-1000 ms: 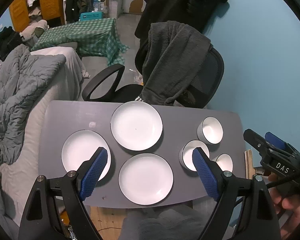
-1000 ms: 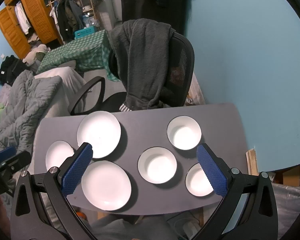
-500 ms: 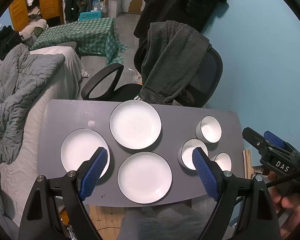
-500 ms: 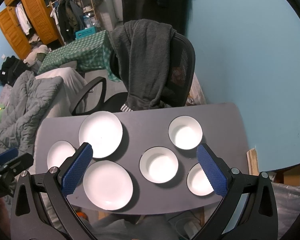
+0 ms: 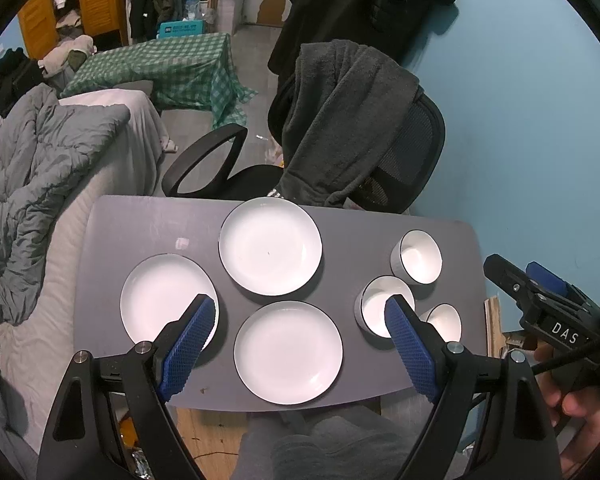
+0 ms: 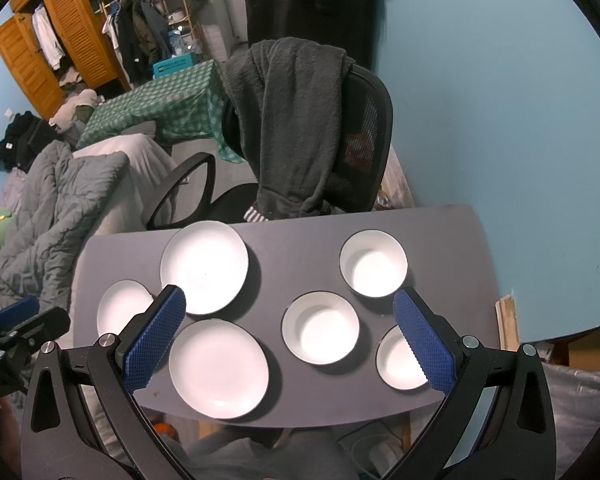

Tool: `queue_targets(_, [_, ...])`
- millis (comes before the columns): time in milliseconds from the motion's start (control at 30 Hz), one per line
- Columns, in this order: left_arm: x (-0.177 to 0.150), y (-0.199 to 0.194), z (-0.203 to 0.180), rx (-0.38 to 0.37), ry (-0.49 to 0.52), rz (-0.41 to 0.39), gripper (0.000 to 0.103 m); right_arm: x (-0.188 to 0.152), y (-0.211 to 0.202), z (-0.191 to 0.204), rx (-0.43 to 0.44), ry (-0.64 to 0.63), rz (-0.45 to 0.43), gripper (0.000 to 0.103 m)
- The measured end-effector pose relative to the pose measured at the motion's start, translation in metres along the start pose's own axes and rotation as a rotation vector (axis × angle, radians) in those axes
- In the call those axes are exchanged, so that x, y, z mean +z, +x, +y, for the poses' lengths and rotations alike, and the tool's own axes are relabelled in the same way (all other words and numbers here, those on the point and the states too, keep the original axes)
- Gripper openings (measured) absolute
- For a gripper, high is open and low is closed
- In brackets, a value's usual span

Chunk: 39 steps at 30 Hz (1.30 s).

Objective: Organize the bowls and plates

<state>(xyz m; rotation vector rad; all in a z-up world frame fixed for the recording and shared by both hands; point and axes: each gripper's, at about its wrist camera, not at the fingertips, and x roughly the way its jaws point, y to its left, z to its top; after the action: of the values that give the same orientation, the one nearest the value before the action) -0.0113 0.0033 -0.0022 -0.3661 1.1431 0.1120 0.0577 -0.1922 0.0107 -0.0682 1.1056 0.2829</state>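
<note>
Three white plates lie on the grey table (image 5: 148,224): a far plate (image 5: 270,245), a left plate (image 5: 160,296) and a near plate (image 5: 288,352). Three white bowls stand at the right: a far bowl (image 5: 418,257), a middle bowl (image 5: 376,306) and a near bowl (image 5: 444,322). The right wrist view shows the same plates (image 6: 204,266) (image 6: 122,306) (image 6: 218,368) and bowls (image 6: 374,268) (image 6: 320,327) (image 6: 400,358). My left gripper (image 5: 298,308) is open and empty, high above the table. My right gripper (image 6: 290,300) is open and empty too, also high.
A black office chair (image 5: 400,156) with a dark robe over it stands behind the table. A bed with a grey duvet (image 5: 40,184) lies at the left. A blue wall (image 5: 520,120) is at the right. My right gripper's body (image 5: 548,312) shows at the right edge.
Both grippers have drifted slightly, so the table sits a little differently in each view. Nothing on the table has moved. Both grippers stay open.
</note>
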Motion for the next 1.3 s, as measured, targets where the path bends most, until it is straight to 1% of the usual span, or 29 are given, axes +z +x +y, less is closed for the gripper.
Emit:
queue_targets(833, [-0.0027, -0.0025, 0.0009, -0.013, 0.005, 0.012, 0.088, -0.0047, -0.0033, 0.0046, -0.002, 0.013, 0.007, 0.102])
queue_targets(1300, [-0.0005, -0.0036, 0.0017, -0.014, 0.004, 0.011, 0.088, -0.0039, -0.0002, -0.0032, -0.008, 0.012, 0.013, 0.102])
